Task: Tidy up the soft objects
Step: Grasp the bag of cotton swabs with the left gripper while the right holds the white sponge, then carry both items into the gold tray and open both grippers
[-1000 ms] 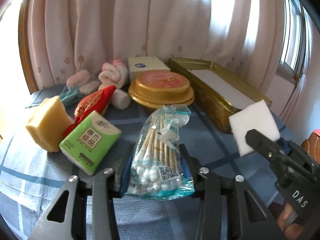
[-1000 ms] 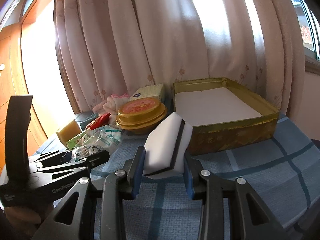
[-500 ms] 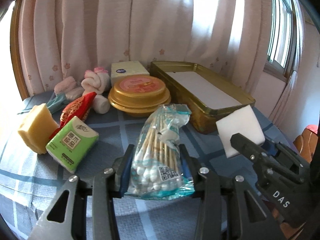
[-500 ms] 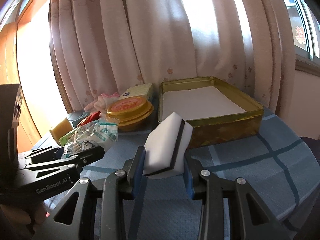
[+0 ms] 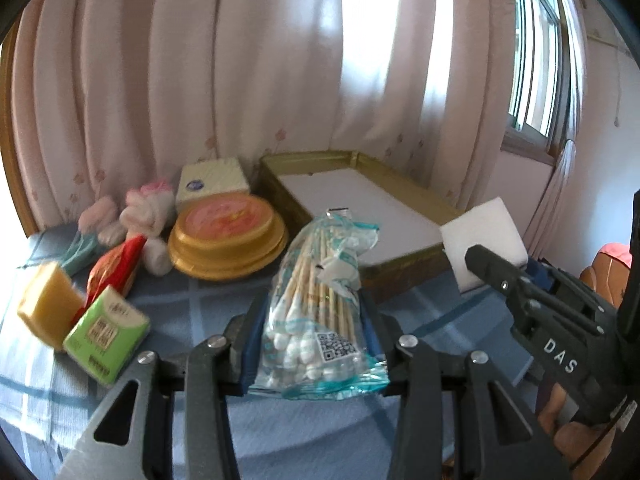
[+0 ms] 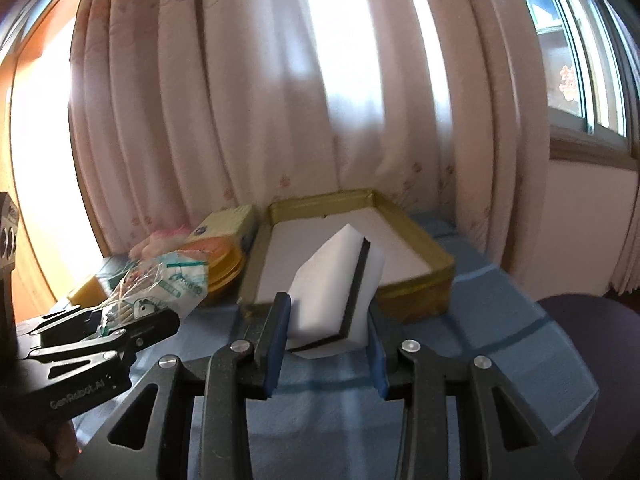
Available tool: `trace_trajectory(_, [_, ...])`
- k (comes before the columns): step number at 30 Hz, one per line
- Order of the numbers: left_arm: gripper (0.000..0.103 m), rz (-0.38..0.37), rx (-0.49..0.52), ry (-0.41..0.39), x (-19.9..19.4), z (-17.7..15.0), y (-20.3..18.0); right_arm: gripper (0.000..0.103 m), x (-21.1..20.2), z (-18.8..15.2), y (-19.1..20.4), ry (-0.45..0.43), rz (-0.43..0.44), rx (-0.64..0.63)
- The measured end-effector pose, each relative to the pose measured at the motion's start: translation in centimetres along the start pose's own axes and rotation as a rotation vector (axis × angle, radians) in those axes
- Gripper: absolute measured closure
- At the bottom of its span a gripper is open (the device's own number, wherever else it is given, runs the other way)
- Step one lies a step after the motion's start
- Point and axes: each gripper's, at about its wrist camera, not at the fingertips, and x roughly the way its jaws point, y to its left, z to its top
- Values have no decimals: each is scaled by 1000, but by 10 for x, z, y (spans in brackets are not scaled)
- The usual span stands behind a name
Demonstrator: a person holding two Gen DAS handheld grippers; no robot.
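both grippers have come up and closer to the gold tin (image 6: 416,240) since a sec ago; tin sits lower and nearer centre in the right view. left gripper (image 5: 310,340) pinches the cotton swab bag (image 5: 320,304) w/ both pads, above the blue cloth (image 5: 192,312). right gripper (image 6: 328,336) clamps the white sponge (image 6: 332,292), held up in front of the tin. green tissue pack (image 5: 106,332) & yellow sponge (image 5: 48,308) lie on the cloth at left.

The round tin (image 5: 228,236) sits left of the open tray (image 5: 404,200); a box (image 5: 212,180) lies behind it. The sponge block (image 5: 48,304) and tissue pack (image 5: 106,328) lie far left on the table (image 5: 192,308).
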Motion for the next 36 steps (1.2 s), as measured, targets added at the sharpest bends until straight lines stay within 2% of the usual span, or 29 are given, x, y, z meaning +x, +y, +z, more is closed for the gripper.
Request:
trace_trajectory(8, [61, -1, -31, -55, 19, 34, -13, 65, 26, 46, -12, -51, -32, -47])
trace_trajectory(17, [61, 50, -70, -103, 50, 84, -19, 65, 89, 91, -21, -2, -39, -69])
trace_trajectory(26, [61, 99, -128, -21, 117, 119, -16, 65, 159, 120, -35, 101, -70, -52])
trace_trajectory(36, [61, 159, -177, 99, 166, 146, -12, 65, 222, 145, -35, 288, -43, -58])
